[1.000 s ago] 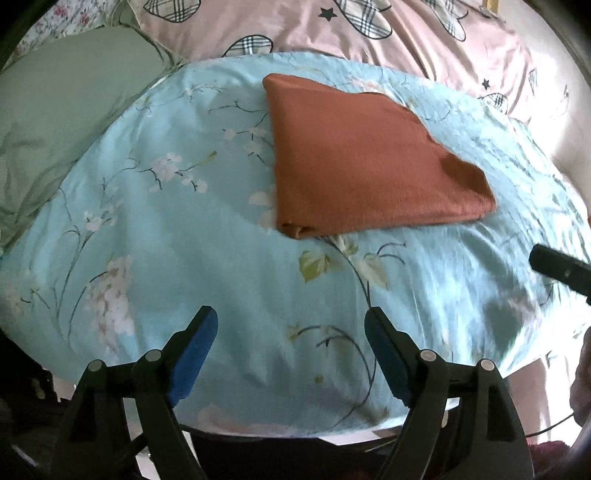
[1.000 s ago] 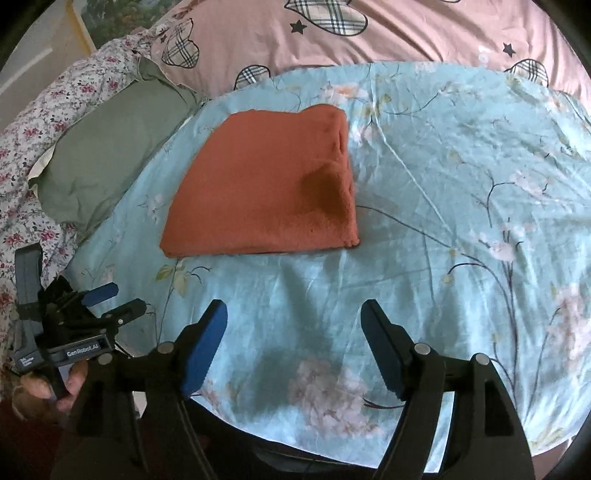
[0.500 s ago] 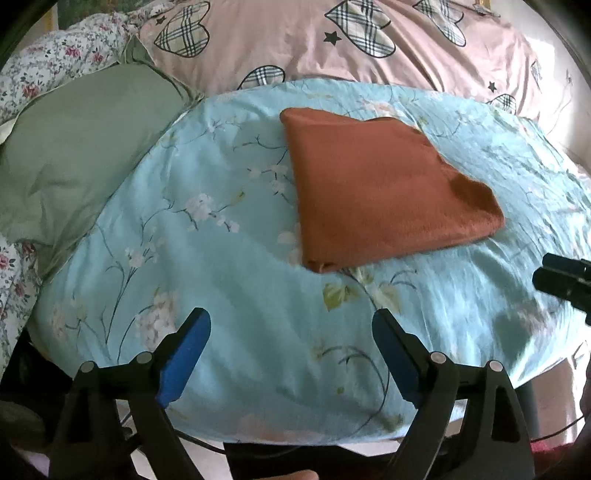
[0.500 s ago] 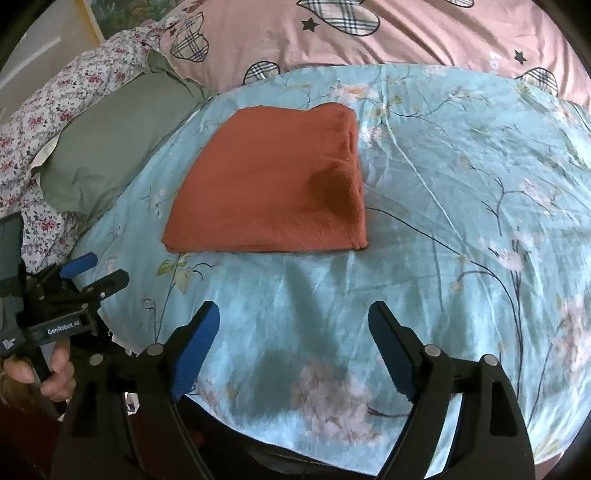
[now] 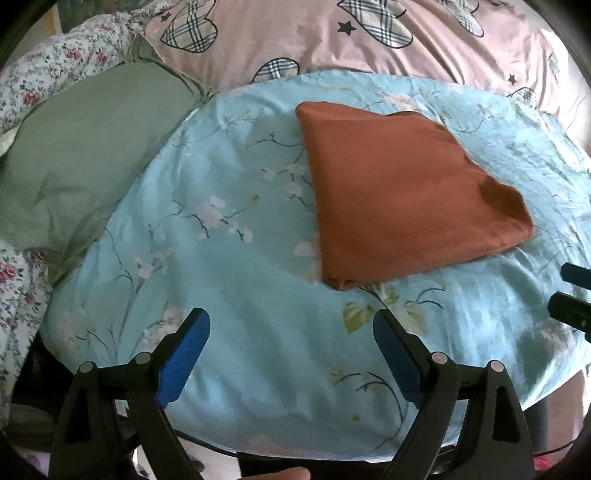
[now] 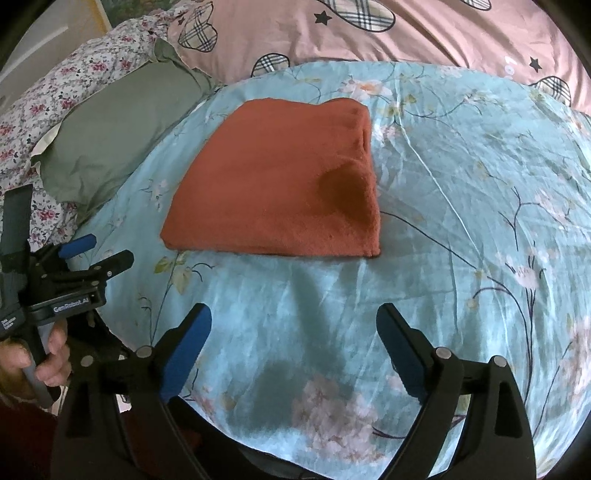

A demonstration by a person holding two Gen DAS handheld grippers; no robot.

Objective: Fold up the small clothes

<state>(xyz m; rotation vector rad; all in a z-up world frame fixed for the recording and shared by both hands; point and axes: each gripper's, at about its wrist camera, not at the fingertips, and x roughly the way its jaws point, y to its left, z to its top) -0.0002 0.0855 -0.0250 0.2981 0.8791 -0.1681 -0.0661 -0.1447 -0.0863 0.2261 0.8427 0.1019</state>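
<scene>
A rust-orange cloth [image 5: 402, 192] lies folded flat on a light blue floral cushion [image 5: 229, 258]; it also shows in the right wrist view [image 6: 280, 192]. My left gripper [image 5: 291, 347] is open and empty, held back over the cushion's near edge, apart from the cloth. My right gripper [image 6: 293, 343] is open and empty, also near the front edge, short of the cloth. The left gripper shows at the left of the right wrist view [image 6: 96, 251], held in a hand. The right gripper's fingertips [image 5: 572, 295] show at the right edge of the left wrist view.
A grey-green pillow [image 5: 85, 155] lies left of the cushion [image 6: 461, 184]. A pink quilt with plaid hearts [image 5: 369, 33] lies behind it. A floral sheet [image 6: 48, 96] lies at the far left. The cushion's front edge drops off below the grippers.
Both grippers have drawn back and up from the cushion, so more of the pillow and pink quilt shows. The cloth has not moved. Both stay open.
</scene>
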